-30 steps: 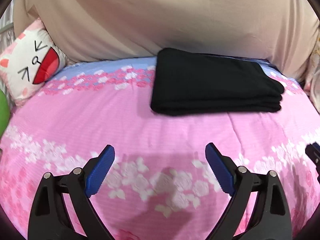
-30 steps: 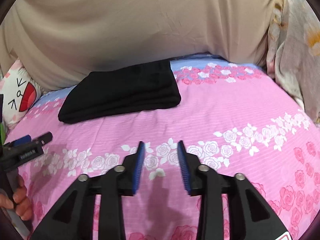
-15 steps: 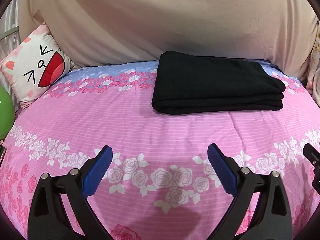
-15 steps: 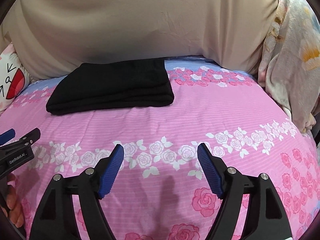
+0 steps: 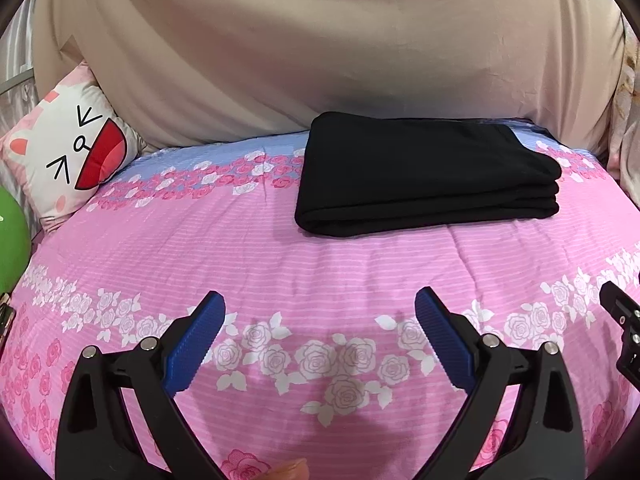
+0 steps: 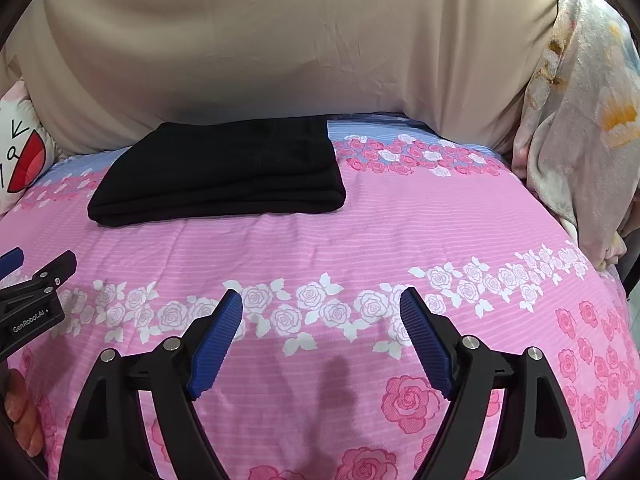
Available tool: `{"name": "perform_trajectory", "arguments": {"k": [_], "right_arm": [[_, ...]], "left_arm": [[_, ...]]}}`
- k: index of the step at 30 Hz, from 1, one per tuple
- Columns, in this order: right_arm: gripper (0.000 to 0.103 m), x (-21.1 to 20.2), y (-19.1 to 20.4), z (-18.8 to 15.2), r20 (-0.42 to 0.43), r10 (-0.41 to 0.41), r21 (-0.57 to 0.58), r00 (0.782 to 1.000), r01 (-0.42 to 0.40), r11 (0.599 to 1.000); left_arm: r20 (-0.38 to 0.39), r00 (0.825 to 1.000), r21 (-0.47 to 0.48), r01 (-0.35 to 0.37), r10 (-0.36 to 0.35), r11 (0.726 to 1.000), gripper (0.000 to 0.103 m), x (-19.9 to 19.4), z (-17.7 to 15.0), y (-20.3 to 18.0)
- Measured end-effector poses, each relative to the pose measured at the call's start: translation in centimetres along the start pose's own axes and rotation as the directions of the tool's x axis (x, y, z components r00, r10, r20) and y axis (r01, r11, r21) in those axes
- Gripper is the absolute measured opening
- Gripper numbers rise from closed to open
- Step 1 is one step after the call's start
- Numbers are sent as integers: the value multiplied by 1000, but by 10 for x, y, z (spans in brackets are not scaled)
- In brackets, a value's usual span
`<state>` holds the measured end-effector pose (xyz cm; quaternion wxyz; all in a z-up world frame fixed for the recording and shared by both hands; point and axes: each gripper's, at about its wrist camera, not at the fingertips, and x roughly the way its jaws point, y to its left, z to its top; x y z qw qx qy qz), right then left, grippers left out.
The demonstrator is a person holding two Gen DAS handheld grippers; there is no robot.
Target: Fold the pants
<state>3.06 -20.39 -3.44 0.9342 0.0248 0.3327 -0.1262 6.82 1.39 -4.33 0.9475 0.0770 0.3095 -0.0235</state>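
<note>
Both claws hang over the bedspread with nothing between their blue ribbed pads: the left gripper (image 5: 320,332) stands spread wide, and the right gripper (image 6: 321,328) is wide too, its jaws opening at this moment, neither touching any cloth. Well beyond them lie the black folded pants (image 5: 424,184), stacked in several flat layers into a neat rectangle, resting on the far part of the bed, close under the draped beige cloth (image 5: 320,48) that rises behind it. In the right wrist view the same black bundle (image 6: 224,176) sits left of centre, its rounded fold edge facing the camera. Beneath everything stretches the pink striped bedspread with bands of white and pink roses (image 5: 280,264), turning pale blue along its far edge. At the far left a white cartoon-face cushion with a red open mouth (image 5: 76,160) leans against the beige cloth, with a green rounded object (image 5: 10,236) just beside it at the frame's edge. On the right, a pale floral blanket (image 6: 576,120) hangs bunched beside the bed. A person's fingers (image 6: 22,412) show at the lower left of the right wrist view.
</note>
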Motion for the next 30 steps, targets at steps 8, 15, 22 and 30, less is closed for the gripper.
{"name": "perform_trajectory", "arguments": {"k": [8,15,22,30], "right_arm": [[79,2,-2,1,-6,7,-5,1000,-7,1000],[79,3,-1,1,-9,4,-6,1000,-4,1000],[79,5,-2,1,-17,2,-6,1000,-3,1000],[81,4,-5,0,-15,2,-3,1000,-2,1000]], "left_arm": [[14,1000,-1,8,-8,1000,94,-3,0,0],[31,985,15,167,-167,986,98,-6,1,-6],[36,989,-46,147,-146,988,98,-5,1,0],[-31,999,-46,35,-36,998,98,6,1,2]]}}
